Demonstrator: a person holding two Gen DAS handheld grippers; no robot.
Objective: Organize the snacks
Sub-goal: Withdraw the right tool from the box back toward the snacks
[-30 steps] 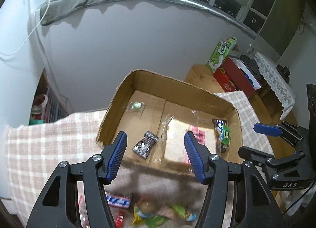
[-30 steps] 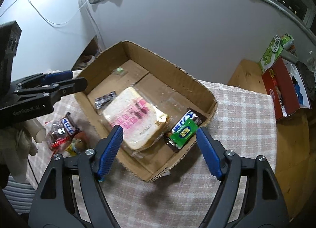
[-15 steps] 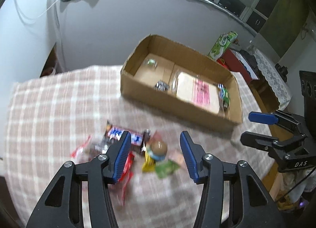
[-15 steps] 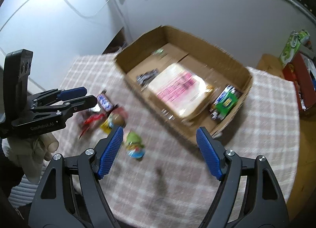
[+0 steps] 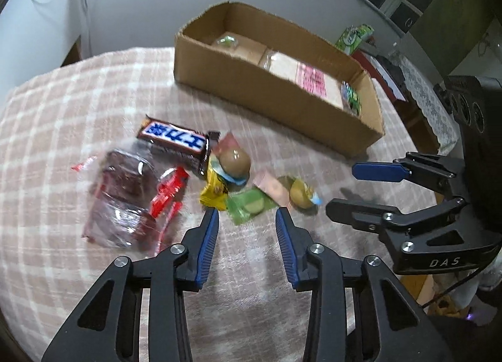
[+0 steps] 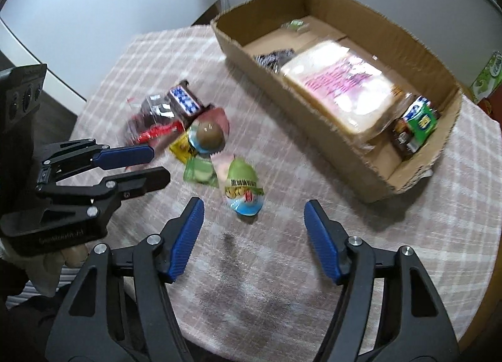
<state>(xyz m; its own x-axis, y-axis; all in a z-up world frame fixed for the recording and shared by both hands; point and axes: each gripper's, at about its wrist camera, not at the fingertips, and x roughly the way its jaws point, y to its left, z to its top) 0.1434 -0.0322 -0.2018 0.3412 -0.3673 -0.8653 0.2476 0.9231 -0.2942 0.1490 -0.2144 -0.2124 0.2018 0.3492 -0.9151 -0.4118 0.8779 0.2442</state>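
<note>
Snack pile [image 5: 194,173] beside cardboard box [image 5: 276,92]; left hand-held gripper [image 5: 248,217] and right hand-held gripper [image 6: 254,208] above it, jaws closing, nothing gripped.

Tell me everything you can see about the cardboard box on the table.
The cardboard box is a shallow, open-topped tray of plain brown corrugated card with rough, torn-looking top edges. It sits flat on the checked tablecloth, beyond the loose snack pile, touching neither tongs. Inside lie a clear-wrapped sandwich with a pink label, a green and blue packet at one end, a small dark wrapper and a small green sweet at the other.
</note>
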